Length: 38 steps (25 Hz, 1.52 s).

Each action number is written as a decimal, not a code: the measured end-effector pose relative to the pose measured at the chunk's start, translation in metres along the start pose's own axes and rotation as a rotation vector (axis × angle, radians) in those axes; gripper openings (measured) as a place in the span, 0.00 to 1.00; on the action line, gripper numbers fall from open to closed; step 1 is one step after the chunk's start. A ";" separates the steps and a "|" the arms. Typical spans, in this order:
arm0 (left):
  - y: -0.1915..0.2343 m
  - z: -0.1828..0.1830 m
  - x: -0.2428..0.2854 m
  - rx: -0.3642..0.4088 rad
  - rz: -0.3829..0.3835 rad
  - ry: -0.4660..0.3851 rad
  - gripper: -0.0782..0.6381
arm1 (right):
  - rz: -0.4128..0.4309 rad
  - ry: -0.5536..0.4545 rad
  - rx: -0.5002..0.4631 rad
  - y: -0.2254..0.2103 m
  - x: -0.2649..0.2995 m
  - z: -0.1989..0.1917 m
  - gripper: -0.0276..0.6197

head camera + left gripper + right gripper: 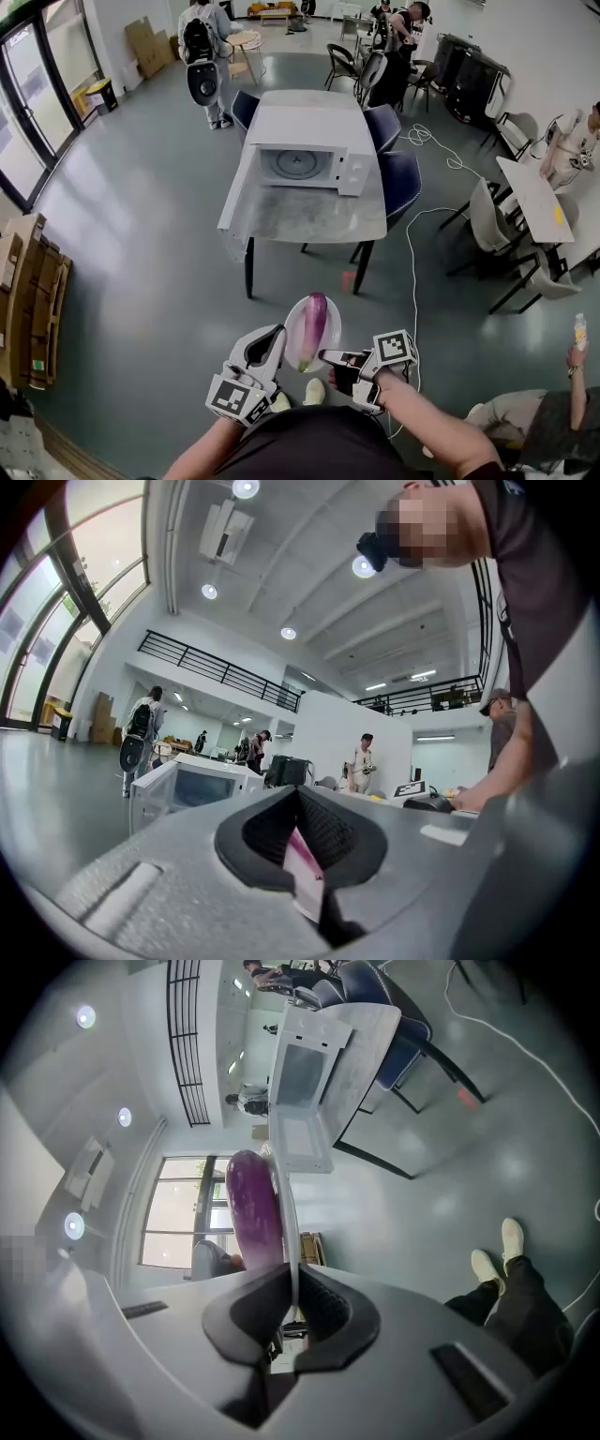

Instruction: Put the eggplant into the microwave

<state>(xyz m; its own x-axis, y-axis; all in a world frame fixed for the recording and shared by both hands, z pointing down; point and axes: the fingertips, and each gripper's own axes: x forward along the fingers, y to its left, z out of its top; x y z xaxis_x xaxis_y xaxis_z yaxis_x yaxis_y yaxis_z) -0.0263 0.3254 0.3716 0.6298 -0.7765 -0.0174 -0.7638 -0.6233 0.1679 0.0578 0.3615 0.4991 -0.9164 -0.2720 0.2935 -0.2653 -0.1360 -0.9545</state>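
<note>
A purple eggplant (315, 321) lies on a small pale plate (296, 349) held low in front of me, above the floor. My left gripper (278, 340) is shut on the plate's left rim, and my right gripper (325, 356) is shut on its right rim. In the left gripper view the plate's edge (306, 872) sits between the pads of the left gripper (302, 855). The right gripper view shows the right gripper (292, 1307), the thin rim (287, 1218) clamped in it and the eggplant (253, 1208) beside it. The white microwave (305, 142) stands on a table (309, 214) ahead, its door (236, 187) open.
Dark chairs (400, 178) stand round the table. A white cable (414, 281) runs across the grey floor to the right. More tables and chairs (530, 211) are at the right, with people there and at the back. Wooden crates (28, 300) stand at the left.
</note>
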 end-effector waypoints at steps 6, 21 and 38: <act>0.004 -0.001 0.004 -0.003 0.016 0.007 0.12 | 0.019 -0.005 0.015 0.006 0.000 0.007 0.08; 0.003 -0.008 0.036 0.001 0.065 0.020 0.12 | 0.036 0.005 0.010 -0.008 -0.010 0.043 0.08; 0.039 -0.013 0.092 -0.001 0.031 0.044 0.12 | 0.024 -0.015 0.034 -0.014 0.007 0.104 0.08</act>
<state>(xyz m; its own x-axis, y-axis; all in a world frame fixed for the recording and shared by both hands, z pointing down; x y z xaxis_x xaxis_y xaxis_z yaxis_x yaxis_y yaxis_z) 0.0037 0.2309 0.3890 0.6116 -0.7906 0.0316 -0.7829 -0.5989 0.1688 0.0858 0.2629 0.5202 -0.9179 -0.2894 0.2715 -0.2328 -0.1612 -0.9591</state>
